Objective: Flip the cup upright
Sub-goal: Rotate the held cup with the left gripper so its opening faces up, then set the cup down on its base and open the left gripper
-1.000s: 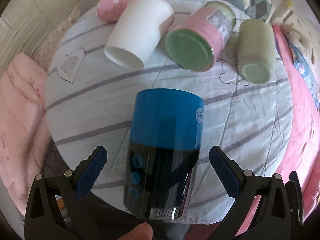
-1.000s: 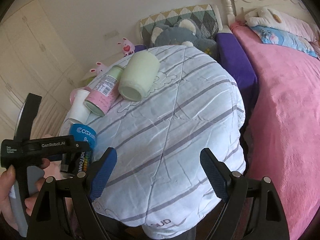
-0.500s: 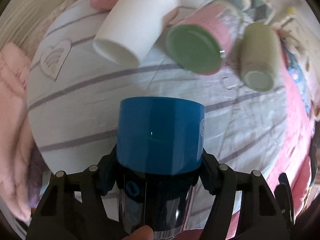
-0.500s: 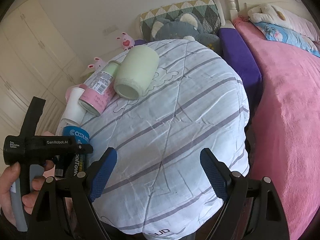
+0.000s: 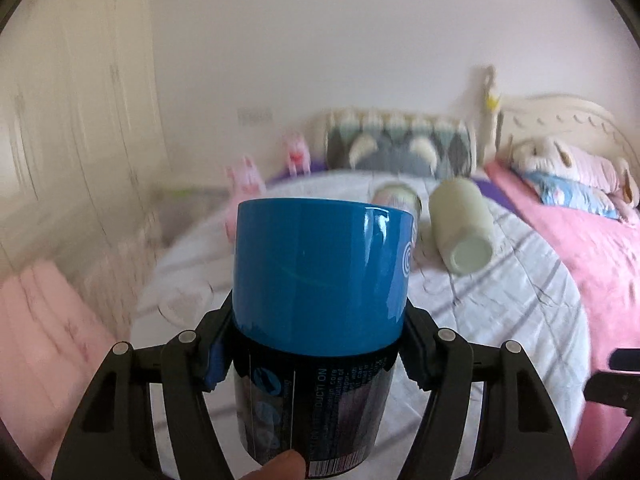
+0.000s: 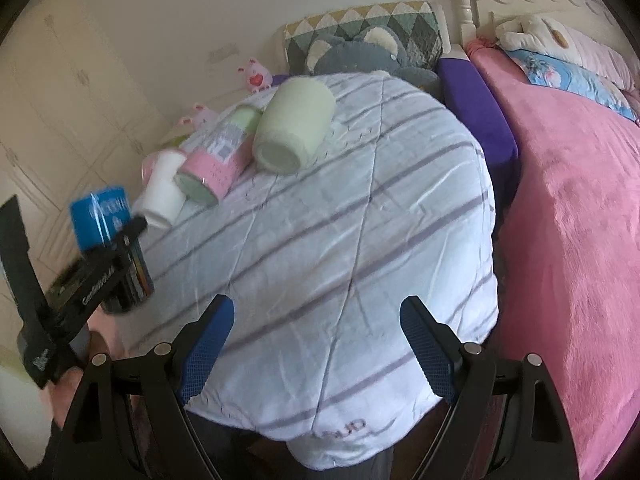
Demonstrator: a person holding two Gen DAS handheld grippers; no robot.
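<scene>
Since a second ago the left gripper [image 5: 316, 344] has gone from open, either side of the blue-and-black cup [image 5: 320, 292] lying on the quilt, to clamped on it, and the cup has come up off the surface. Left wrist view now looks across the room rather than down at the bedding; background is motion-blurred.

Cup sits between the left fingers [image 5: 214, 360], gripped around the seam where the blue band meets the black printed part, blue end pointing away from the camera. A fingertip [image 5: 286, 465] shows at the bottom edge against the cup's near end. From the right wrist view the cup [image 6: 105, 232] is tilted, blue end uppermost, in the air over the left edge of the striped quilt [image 6: 360, 240]; whether it touches the quilt I cannot tell.

Right gripper [image 6: 316, 350] hangs over the near part of the quilt, jaws spread wide, nothing between them.

On the quilt, all lying on their sides: white cup [image 6: 162, 196], pink-labelled can [image 6: 218, 168] just beside it, pale green jar [image 6: 294, 132] touching the can. Pink blanket [image 6: 580, 220] covers the bed at right. Grey plush cushion [image 6: 372, 52] behind.
</scene>
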